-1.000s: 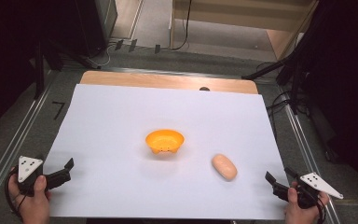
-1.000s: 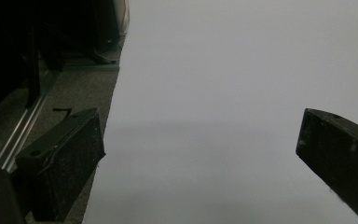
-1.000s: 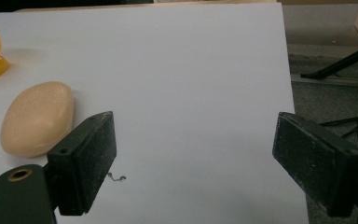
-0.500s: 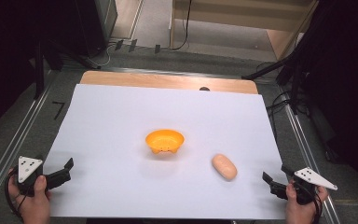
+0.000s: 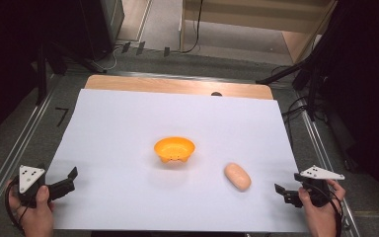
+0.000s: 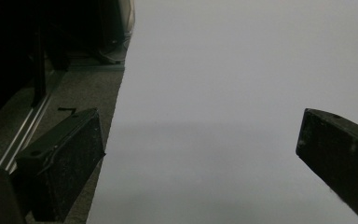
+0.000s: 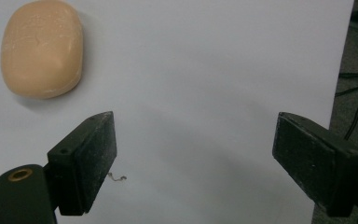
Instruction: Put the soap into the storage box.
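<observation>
White paper covers the surface (image 5: 128,123), with a scalloped orange plastic bowl (image 5: 174,148) mid-frame, a peach oval soap-like lump (image 5: 238,176) lower right, and the left tool (image 5: 68,178) and right tool (image 5: 282,192) wide open, empty, at the bottom corners.

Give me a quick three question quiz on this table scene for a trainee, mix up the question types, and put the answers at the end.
1. True or false: the peach oval bar lies inside the orange bowl.
2. Which gripper is nearer the bar? A) left gripper B) right gripper
3. Fill in: both grippers are held ____, with nothing between their fingers.

Key
1. False; it lies on the white sheet, apart from the bowl.
2. B
3. open
</observation>
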Available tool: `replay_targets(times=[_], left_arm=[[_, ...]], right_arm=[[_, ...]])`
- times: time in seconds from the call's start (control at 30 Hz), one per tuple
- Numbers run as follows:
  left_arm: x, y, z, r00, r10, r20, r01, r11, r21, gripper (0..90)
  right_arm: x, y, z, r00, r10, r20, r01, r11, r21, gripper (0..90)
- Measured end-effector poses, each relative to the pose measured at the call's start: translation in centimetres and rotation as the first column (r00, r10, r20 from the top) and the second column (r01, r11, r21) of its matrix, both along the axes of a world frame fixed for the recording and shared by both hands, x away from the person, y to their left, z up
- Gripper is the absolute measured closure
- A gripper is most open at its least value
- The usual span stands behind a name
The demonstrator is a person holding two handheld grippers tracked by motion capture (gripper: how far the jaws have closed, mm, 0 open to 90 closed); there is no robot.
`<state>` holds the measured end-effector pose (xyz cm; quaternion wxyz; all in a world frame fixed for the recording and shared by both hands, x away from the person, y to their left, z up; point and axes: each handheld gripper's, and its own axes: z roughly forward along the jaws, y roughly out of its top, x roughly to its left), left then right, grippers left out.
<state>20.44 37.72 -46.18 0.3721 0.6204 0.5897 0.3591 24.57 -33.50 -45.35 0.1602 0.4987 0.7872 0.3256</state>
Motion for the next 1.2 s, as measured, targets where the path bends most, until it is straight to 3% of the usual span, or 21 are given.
replay_targets(times=[0.27, 0.47, 0.67, 0.77, 1.2], left_arm=[[0.0, 0.0, 0.0, 1.0, -0.006, -0.004, 0.006, 1.0, -0.001, 1.4], [0.0, 0.0, 0.0, 1.0, -0.004, -0.006, 0.004, 1.0, -0.007, 1.4], [0.1, 0.0, 0.0, 0.9999, -0.006, -0.01, 0.006, 1.0, -0.006, 1.4], [0.1, 0.0, 0.0, 0.9999, -0.007, -0.011, 0.007, 1.0, -0.006, 1.4], [0.1, -0.1, 0.0, 1.0, -0.003, -0.008, 0.003, 1.0, 0.0, 1.4]], right_arm=[[1.1, 1.3, 1.0, 0.996, 0.037, -0.082, -0.044, 0.996, -0.074, 13.6], [2.2, 2.6, 0.9, 0.9845, 0.069, -0.161, -0.089, 0.989, -0.121, 13.3], [2.7, 3.6, 1.2, 0.9744, 0.094, -0.204, -0.124, 0.983, -0.135, 13.2], [2.9, 4.2, 1.2, 0.9709, 0.102, -0.217, -0.138, 0.977, -0.161, 13.2], [3.8, 7.3, 1.8, 0.9546, 0.161, -0.251, -0.203, 0.968, -0.151, 13.3]])
